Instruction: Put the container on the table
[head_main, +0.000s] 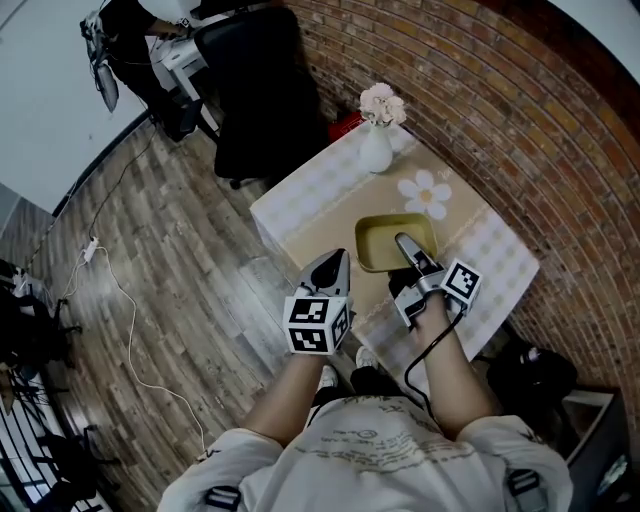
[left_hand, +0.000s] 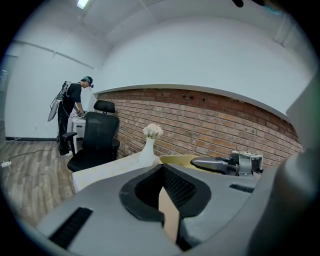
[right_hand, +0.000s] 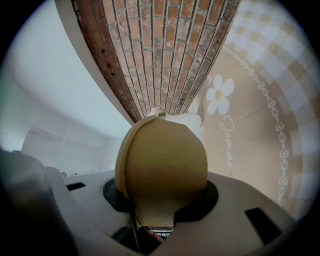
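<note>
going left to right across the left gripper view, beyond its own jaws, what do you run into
person at a desk → black office chair → white vase of flowers → yellow container → right gripper, which holds the container

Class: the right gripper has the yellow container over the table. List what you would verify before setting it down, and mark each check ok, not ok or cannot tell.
1. Grip: the right gripper is closed on the container at its near rim. Ok.
2. Contents: the container looks empty in the head view, so nothing can spill. Ok.
3. Landing spot: there is bare cloth on the table around the container, and the vase stands well apart. Ok.
4. Left gripper: it is beside the container, not touching it, with its jaws together and empty. Ok.
5. Whether the container's base is touching the cloth. Cannot tell.
</note>
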